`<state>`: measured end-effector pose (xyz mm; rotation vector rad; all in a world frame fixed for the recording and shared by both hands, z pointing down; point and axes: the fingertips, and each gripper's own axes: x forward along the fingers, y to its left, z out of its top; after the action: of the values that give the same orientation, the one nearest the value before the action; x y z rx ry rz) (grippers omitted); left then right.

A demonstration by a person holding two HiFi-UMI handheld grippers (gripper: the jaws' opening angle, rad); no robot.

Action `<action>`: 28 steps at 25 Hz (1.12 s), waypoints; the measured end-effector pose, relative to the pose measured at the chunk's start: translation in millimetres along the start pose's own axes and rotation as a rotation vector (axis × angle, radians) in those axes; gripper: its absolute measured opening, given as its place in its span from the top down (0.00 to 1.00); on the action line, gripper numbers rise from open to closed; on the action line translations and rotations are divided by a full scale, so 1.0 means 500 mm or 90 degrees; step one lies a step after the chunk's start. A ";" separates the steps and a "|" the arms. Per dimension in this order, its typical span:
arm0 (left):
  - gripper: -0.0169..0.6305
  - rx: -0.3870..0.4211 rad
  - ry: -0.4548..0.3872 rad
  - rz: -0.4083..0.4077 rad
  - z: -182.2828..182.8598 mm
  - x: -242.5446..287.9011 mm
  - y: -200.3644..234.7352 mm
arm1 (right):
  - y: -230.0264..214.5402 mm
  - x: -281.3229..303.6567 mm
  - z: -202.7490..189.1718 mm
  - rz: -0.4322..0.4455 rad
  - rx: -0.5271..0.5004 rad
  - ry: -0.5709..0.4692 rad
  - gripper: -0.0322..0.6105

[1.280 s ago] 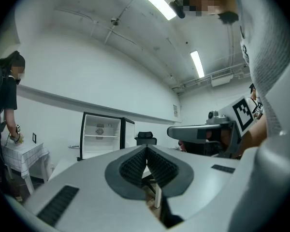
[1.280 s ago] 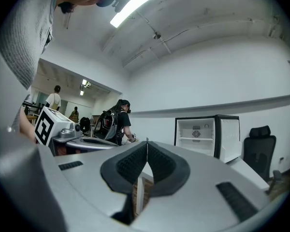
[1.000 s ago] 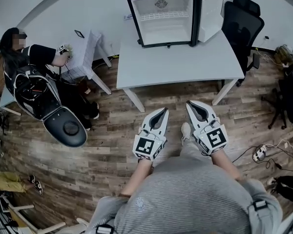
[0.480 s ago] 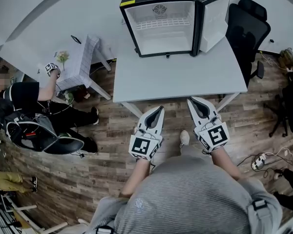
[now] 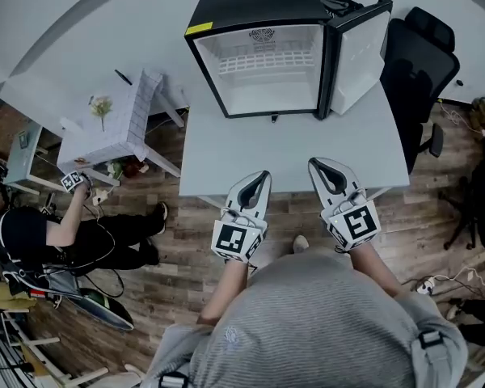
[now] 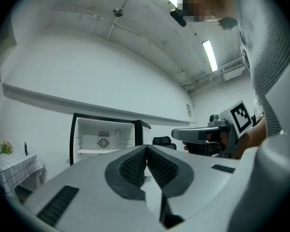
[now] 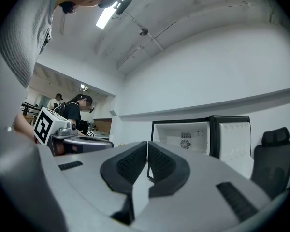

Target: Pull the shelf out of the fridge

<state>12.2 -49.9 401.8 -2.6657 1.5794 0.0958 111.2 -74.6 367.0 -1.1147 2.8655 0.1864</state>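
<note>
White shelf (image 5: pixel 265 61) inside fridge (image 5: pixel 250 6), well beyond left gripper (image 5: pixel 263 176) and right gripper (image 5: pixel 316 165), both closed, empty

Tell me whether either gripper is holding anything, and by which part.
Nothing is held. The left gripper and right gripper both have their jaws shut with nothing between them, well short of the open fridge and its wire shelf.
</note>
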 end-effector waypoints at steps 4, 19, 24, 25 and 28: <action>0.96 -0.002 0.001 0.015 -0.001 0.069 0.027 | -0.068 0.042 -0.007 0.011 -0.001 -0.001 0.93; 0.96 -0.016 0.006 -0.016 -0.017 0.186 0.098 | -0.134 0.141 -0.040 -0.002 0.006 0.014 0.93; 0.96 -0.042 0.007 -0.033 -0.018 0.212 0.138 | -0.143 0.176 -0.040 -0.019 0.003 0.017 0.93; 0.96 -0.058 0.006 -0.036 -0.021 0.216 0.145 | -0.144 0.182 -0.041 -0.022 0.004 0.018 0.93; 0.96 -0.091 0.006 -0.036 -0.030 0.222 0.167 | -0.142 0.199 -0.048 -0.025 0.006 0.024 0.93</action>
<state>-7.3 -188.2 408.1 -2.8196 1.5536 0.2028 85.6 -196.0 374.4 -1.1844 2.8718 0.1521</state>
